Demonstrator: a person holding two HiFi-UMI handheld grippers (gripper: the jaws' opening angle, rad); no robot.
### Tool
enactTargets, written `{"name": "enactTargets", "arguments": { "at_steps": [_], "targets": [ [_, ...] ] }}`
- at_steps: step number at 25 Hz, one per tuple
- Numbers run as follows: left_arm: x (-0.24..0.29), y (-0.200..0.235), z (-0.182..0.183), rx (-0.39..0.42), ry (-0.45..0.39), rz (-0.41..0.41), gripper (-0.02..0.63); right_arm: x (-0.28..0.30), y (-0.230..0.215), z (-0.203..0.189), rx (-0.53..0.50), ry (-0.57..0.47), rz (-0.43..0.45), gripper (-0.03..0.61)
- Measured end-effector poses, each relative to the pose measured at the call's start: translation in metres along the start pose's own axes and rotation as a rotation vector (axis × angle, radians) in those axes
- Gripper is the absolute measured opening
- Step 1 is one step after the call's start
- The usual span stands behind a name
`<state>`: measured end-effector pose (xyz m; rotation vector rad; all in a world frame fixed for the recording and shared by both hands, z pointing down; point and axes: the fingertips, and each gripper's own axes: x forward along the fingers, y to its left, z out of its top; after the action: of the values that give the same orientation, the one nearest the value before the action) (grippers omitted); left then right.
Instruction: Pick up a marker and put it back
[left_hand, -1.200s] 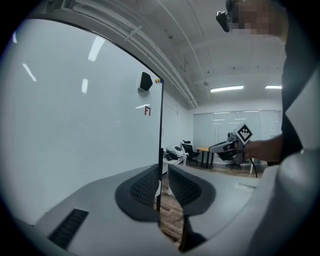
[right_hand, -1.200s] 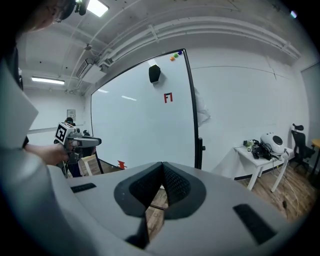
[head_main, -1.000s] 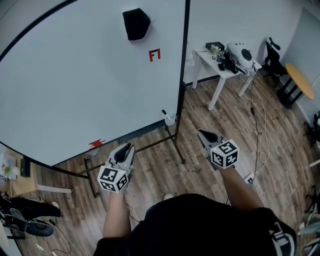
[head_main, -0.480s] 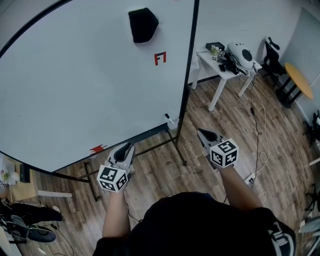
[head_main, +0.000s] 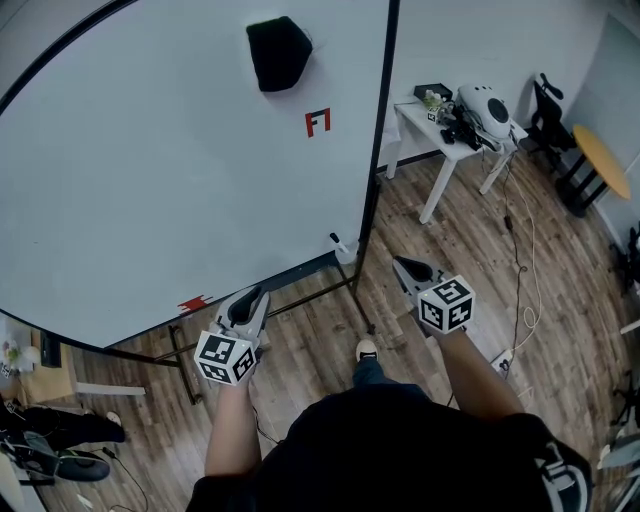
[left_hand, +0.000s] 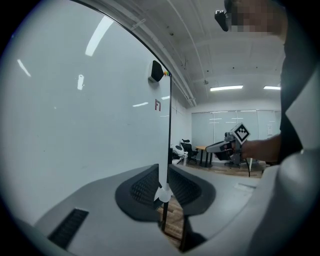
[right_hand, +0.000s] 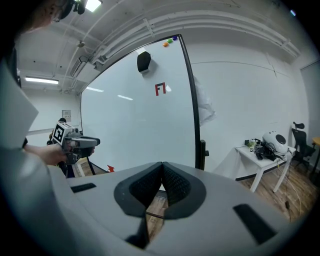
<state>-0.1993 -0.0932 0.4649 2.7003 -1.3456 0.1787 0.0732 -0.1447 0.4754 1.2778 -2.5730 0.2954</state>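
Observation:
A large whiteboard (head_main: 150, 180) stands on a black frame in front of me. At its lower right corner a white cup (head_main: 342, 247) holds a dark-capped marker (head_main: 334, 239). In the left gripper view that cup (left_hand: 163, 194) shows through the narrow gap between the jaws. My left gripper (head_main: 254, 296) hangs near the board's bottom edge, slightly open and empty. My right gripper (head_main: 402, 266) is right of the cup, shut, with nothing between its pads (right_hand: 150, 185). Each gripper sees the other gripper across the gap: the right gripper (left_hand: 220, 146), the left gripper (right_hand: 85, 143).
A black eraser (head_main: 278, 50) and a red-and-black sign (head_main: 317, 122) sit high on the board. The frame's legs (head_main: 350, 290) spread over the wood floor. A white table (head_main: 440, 140) with a helmet stands at back right, with cables and a power strip (head_main: 500, 362) nearby.
A foot has come into view below the board's stand. The board has shifted slightly in the head view. Both grippers have barely moved.

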Motion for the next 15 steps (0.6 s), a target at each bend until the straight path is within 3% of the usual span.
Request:
{"name": "enactTargets", "arguments": {
  "at_steps": [15],
  "targets": [
    [0.059,0.031,0.007,-0.020,0.026,0.071,0.069,0.079,-0.053,0.014,-0.008,0.023,0.103,-0.003]
  ]
}}
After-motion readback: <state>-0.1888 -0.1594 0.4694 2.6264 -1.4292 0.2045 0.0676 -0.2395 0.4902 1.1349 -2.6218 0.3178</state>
